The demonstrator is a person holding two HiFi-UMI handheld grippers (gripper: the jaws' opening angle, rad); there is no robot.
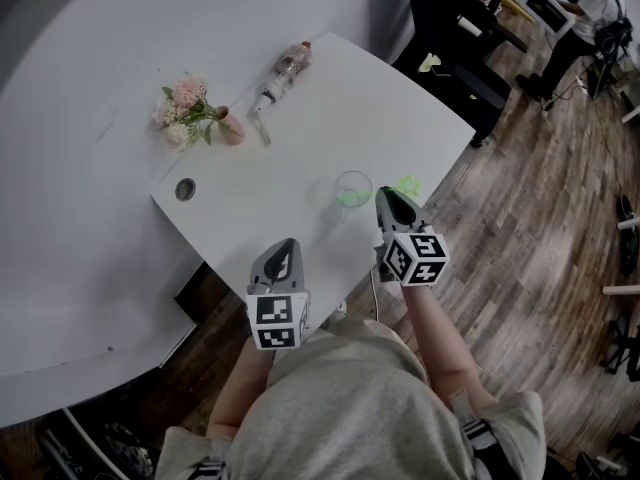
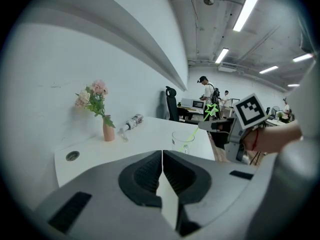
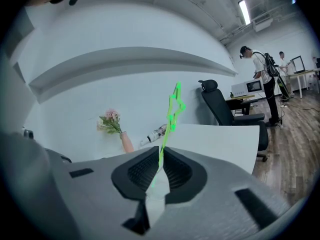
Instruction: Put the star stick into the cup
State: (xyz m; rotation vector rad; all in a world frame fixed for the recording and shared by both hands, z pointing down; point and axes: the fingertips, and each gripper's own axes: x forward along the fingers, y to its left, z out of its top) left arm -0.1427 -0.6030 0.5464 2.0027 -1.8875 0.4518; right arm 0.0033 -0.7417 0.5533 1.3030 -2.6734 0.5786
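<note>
Two grippers are held out over the near edge of a white table. The left gripper is kept low at that edge, left of the cup and apart from it. In the left gripper view its jaws are seen pressed together with nothing between them.

The right gripper is raised just beside the cup, at its right. In the right gripper view its jaws are seen clenched on the thin green shaft of the star stick. The stick is tilted. Its star end is carried up beyond the jaws, toward the table's right edge in the head view. In the left gripper view the shaft is seen running down from the star into the clear glass cup, and a green trace is seen at the cup's bottom from above. The cup is stood upright near the table's front right part.

Further back on the table, a small pink vase of pale pink flowers is placed at the left, with a round cable hole nearer the front left corner. A plastic bottle is laid on its side beyond the vase, to its right.

Past the table a wooden floor, a black office chair and a standing person can be made out.
</note>
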